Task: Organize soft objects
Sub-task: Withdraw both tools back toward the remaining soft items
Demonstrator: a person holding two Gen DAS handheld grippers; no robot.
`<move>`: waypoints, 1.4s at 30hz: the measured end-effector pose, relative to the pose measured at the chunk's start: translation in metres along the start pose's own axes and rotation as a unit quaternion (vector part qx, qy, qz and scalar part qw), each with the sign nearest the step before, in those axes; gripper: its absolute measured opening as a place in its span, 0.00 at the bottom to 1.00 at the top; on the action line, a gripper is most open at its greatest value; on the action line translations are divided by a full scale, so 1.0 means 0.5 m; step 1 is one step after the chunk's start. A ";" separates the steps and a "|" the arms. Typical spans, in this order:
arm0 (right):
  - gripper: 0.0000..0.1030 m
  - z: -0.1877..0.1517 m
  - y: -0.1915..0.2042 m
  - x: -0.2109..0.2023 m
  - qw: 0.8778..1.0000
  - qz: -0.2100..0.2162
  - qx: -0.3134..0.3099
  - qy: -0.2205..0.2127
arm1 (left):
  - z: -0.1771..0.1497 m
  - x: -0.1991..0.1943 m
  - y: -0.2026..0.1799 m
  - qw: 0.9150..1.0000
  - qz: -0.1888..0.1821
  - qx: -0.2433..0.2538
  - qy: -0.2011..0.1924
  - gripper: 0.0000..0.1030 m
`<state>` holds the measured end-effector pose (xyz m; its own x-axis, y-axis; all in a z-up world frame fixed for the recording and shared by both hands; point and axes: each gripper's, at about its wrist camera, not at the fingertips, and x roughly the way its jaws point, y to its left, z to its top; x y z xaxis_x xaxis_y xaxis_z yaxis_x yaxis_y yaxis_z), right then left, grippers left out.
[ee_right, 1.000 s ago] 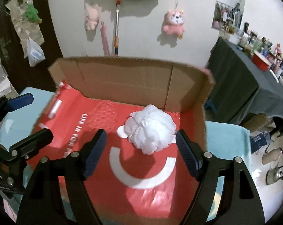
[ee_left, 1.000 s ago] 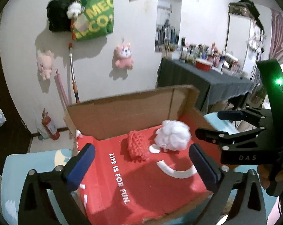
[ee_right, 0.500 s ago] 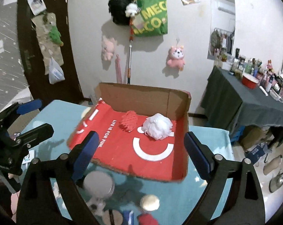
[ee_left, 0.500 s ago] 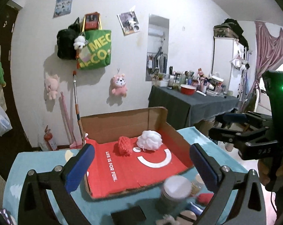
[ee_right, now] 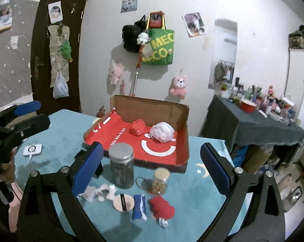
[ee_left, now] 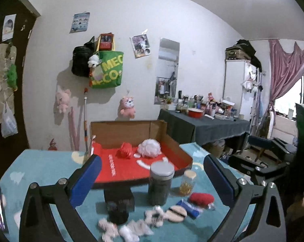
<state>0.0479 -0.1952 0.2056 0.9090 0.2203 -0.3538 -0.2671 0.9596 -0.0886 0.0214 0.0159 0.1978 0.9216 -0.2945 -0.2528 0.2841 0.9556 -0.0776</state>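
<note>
An open cardboard box (ee_right: pixel 183 125) with a red lining holds a red mesh puff (ee_right: pixel 138 127) and a white bath pouf (ee_right: pixel 162 132) at its far end. The same puff (ee_left: pixel 125 150) and pouf (ee_left: pixel 150 148) show in the left wrist view. On the teal table in front of the box lie a red soft ball (ee_right: pixel 162 207), a round powder puff (ee_right: pixel 122 200), a blue cloth roll (ee_right: pixel 138 206) and white fluffy scraps (ee_right: pixel 100 191). My right gripper (ee_right: pixel 151 147) hangs above them, its jaws opening with nothing between them. My left gripper (ee_left: pixel 151 161) is open and empty.
A dark jar with a grey lid (ee_right: pixel 121 165) and a small cork-topped glass jar (ee_right: pixel 160 181) stand between the box and the soft items. A black box (ee_left: pixel 117 201) stands nearby. A white gadget (ee_right: pixel 32 150) lies at the left. A cluttered dark side table (ee_right: pixel 262 129) is beyond.
Both grippers have pulled back from the box, leaving the white pouf inside it. The jars and loose soft items on the table have come into view. The right jaws have widened.
</note>
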 end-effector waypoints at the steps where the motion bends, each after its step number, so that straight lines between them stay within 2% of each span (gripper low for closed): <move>1: 0.96 -0.017 0.010 -0.011 1.000 -0.006 -0.003 -0.007 | -0.018 -0.005 -0.006 1.000 0.005 0.000 -0.001 1.00; 4: 0.97 -0.064 0.030 -0.032 1.000 -0.020 -0.006 -0.017 | -0.061 -0.012 -0.013 1.000 0.002 -0.007 0.002 1.00; 7: 0.98 -0.112 0.043 -0.039 0.999 -0.040 -0.001 -0.023 | -0.113 -0.007 -0.014 1.000 0.018 -0.015 0.010 1.00; 10: 0.98 -0.159 0.052 -0.026 0.998 -0.056 0.003 -0.010 | -0.156 0.004 -0.012 0.999 0.032 -0.024 0.022 1.00; 14: 0.98 -0.217 0.043 -0.003 0.998 -0.054 0.029 0.016 | -0.213 0.030 -0.001 0.997 0.042 -0.037 0.056 1.00; 19: 0.98 -0.276 0.036 0.035 0.996 -0.063 0.044 0.051 | -0.268 0.062 0.004 0.994 0.057 -0.031 0.086 1.00; 29: 0.98 -0.359 0.040 0.095 0.991 -0.058 0.056 0.111 | -0.316 0.101 0.017 0.989 0.068 -0.033 0.127 1.00; 42: 0.98 -0.368 0.035 0.117 0.989 -0.048 0.069 0.126 | -0.318 0.106 0.030 0.987 0.081 -0.028 0.137 1.00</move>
<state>0.0373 -0.1975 0.0121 0.8154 0.0936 -0.5713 -0.1221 0.9925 -0.0115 0.0325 0.0146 0.0298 0.8451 -0.1337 -0.5177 0.1169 0.9910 -0.0651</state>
